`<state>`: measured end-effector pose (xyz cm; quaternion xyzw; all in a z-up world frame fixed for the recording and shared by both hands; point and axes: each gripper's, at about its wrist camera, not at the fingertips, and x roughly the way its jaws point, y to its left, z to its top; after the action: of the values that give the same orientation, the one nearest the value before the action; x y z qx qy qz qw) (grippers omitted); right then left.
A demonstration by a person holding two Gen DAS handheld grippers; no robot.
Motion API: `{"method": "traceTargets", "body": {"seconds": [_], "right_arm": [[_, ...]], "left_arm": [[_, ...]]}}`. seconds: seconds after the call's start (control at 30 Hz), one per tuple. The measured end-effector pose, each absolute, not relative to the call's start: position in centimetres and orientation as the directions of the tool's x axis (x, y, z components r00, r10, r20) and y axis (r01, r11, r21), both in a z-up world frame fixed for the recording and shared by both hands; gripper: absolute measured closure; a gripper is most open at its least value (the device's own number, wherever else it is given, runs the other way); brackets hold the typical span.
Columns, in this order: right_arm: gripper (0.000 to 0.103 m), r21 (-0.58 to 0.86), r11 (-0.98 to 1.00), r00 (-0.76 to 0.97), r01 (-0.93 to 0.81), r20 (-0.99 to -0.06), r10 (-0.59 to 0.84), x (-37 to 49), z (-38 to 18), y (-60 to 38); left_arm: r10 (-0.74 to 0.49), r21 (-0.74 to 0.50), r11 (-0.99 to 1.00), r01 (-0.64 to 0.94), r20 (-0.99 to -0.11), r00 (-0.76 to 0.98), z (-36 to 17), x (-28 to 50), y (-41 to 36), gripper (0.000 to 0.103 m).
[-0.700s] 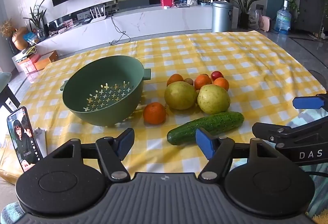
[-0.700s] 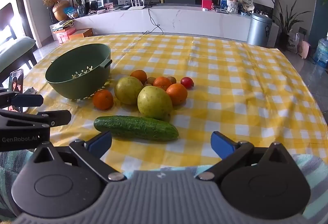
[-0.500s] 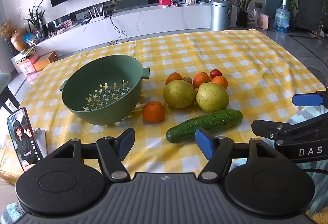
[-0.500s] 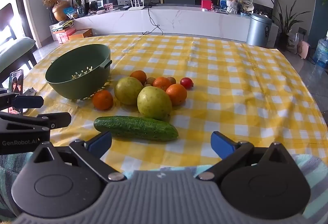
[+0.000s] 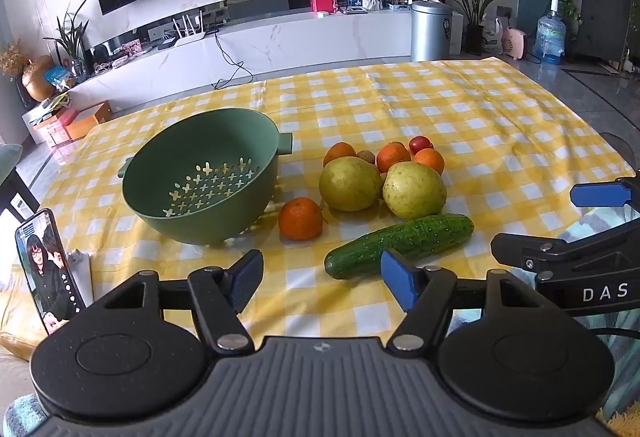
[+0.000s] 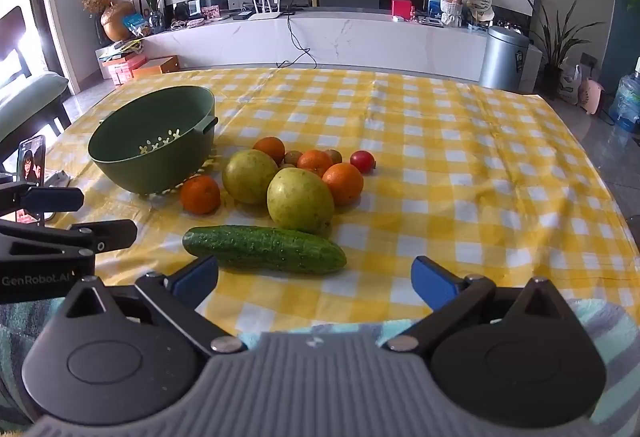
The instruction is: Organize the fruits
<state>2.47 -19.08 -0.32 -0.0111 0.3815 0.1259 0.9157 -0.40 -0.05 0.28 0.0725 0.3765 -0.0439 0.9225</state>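
A green colander (image 5: 200, 177) (image 6: 154, 141) stands empty on the yellow checked tablecloth (image 5: 460, 109). To its right lies a fruit pile: two yellow-green pears (image 5: 350, 183) (image 5: 414, 190), several oranges, one apart near the colander (image 5: 300, 218) (image 6: 200, 194), a red tomato (image 5: 420, 144) and small kiwis. A cucumber (image 5: 400, 245) (image 6: 264, 249) lies in front. My left gripper (image 5: 322, 279) is open and empty near the table's front edge, just short of the cucumber. My right gripper (image 6: 314, 279) is open and empty, also just short of the cucumber.
A phone (image 5: 48, 271) stands propped at the table's front left corner. A teal towel (image 6: 600, 317) lies along the front edge. Beyond the table are a white TV console, a metal bin (image 5: 431, 31) and plants.
The left wrist view has shifted slightly, with the fruit a little lower-left in frame. The right gripper is almost still. Both grippers stay open.
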Motion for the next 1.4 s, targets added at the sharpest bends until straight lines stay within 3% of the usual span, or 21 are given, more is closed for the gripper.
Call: {"method": "traceTargets", "body": {"seconds": [1.4], "right_arm": [[0.004, 0.073, 0.97, 0.66, -0.23, -0.721, 0.21, 2.58, -0.83, -18.88]], "left_arm": [[-0.021, 0.099, 0.987, 0.129, -0.71, 0.704, -0.02, -0.82, 0.3, 0.023]]}}
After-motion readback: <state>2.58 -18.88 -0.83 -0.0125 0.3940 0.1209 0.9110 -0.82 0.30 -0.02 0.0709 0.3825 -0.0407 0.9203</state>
